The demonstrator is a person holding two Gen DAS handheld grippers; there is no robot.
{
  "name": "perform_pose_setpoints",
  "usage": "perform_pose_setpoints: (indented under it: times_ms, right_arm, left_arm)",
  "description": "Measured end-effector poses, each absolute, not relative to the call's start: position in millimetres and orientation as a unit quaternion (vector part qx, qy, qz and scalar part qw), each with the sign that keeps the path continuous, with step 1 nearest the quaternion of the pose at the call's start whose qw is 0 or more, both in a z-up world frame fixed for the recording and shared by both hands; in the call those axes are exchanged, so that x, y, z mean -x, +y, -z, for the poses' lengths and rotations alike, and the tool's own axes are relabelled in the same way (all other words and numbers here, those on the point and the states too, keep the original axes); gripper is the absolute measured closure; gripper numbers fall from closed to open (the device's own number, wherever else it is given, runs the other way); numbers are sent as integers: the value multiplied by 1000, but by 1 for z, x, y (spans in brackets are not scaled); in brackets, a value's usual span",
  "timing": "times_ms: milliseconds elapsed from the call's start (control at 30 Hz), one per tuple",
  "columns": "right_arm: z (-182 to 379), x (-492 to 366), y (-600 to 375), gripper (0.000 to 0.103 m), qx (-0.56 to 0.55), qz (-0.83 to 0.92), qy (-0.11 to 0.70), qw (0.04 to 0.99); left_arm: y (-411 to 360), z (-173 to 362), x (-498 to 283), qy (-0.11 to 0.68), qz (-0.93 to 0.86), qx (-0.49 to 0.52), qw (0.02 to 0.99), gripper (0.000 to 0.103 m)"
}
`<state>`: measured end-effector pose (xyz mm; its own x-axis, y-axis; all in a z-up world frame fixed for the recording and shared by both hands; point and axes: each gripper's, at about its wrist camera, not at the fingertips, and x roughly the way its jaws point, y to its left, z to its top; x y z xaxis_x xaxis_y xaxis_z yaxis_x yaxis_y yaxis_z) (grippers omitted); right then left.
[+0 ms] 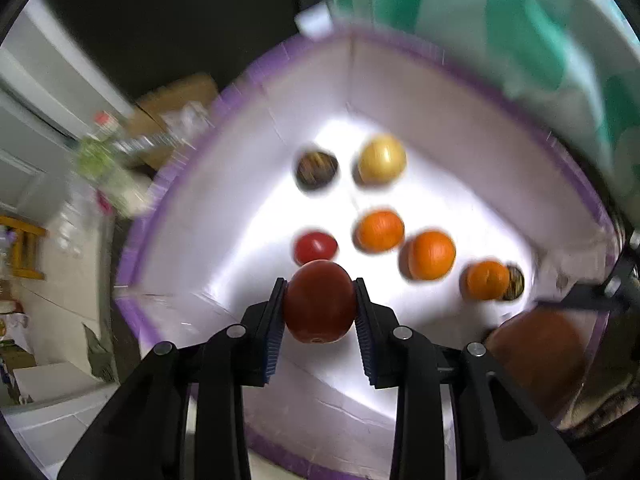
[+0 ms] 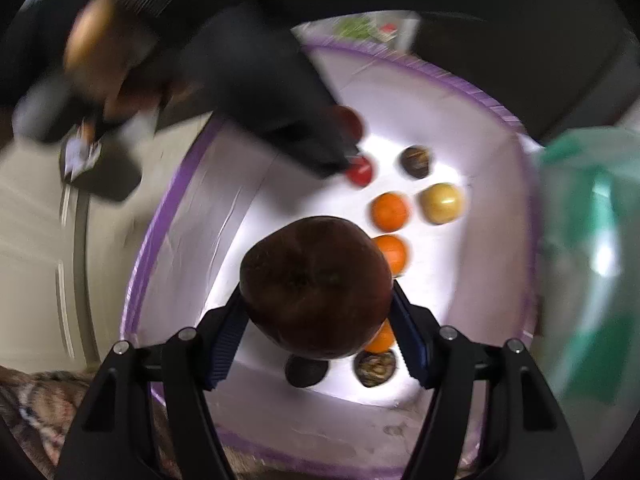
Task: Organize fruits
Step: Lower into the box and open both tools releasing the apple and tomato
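The left gripper [image 1: 320, 308] pinches a small red tomato [image 1: 320, 306] over the white, purple-rimmed box [image 1: 400, 80]. The right gripper [image 2: 316, 320] clamps a large dark-red fruit [image 2: 316, 288] above the same box. On the box floor lie three oranges [image 1: 380, 230], a yellow apple [image 1: 382, 158], another red tomato [image 1: 315, 247] and a dark striped fruit [image 1: 317, 169].

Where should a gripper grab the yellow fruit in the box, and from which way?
Grab the yellow fruit across its round middle, probably coming straight down from above. It is ball-shaped, so its widest part gives both fingers an even hold. It sits loose on the box floor. One finger can go in the gap beside the dark striped fruit, the other on the open far side.
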<state>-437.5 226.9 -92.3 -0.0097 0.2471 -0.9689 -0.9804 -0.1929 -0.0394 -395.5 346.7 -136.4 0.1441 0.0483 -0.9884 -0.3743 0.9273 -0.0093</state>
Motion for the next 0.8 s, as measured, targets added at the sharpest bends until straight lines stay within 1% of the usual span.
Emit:
perform_pose_setpoints:
  times_ms: [133, 233, 300, 733, 767, 800]
  right_arm:
    - [119, 457, 236, 35, 535, -596, 363, 475]
    - [138, 466, 243, 35, 567, -589, 352, 455]
    - [150, 468, 244, 35, 582, -585, 350, 444]
    - [184, 467, 251, 34, 612, -558, 361, 430]
    - [187, 471, 251, 34, 613, -554, 362, 431]
    - [188, 471, 250, 33, 614, -551, 364, 432]
  left_arm:
    - [342, 173, 387, 705, -105, 107, 693, 72]
    - [338, 194, 383, 738, -89, 99, 662, 72]
    - [333, 204, 382, 751, -92, 71, 649, 72]
    - [329, 223, 392, 753, -103, 81, 645, 71]
    - [333, 223, 394, 751, -104, 81, 647, 70]
    - [335, 221, 393, 747, -105, 81, 651, 66]
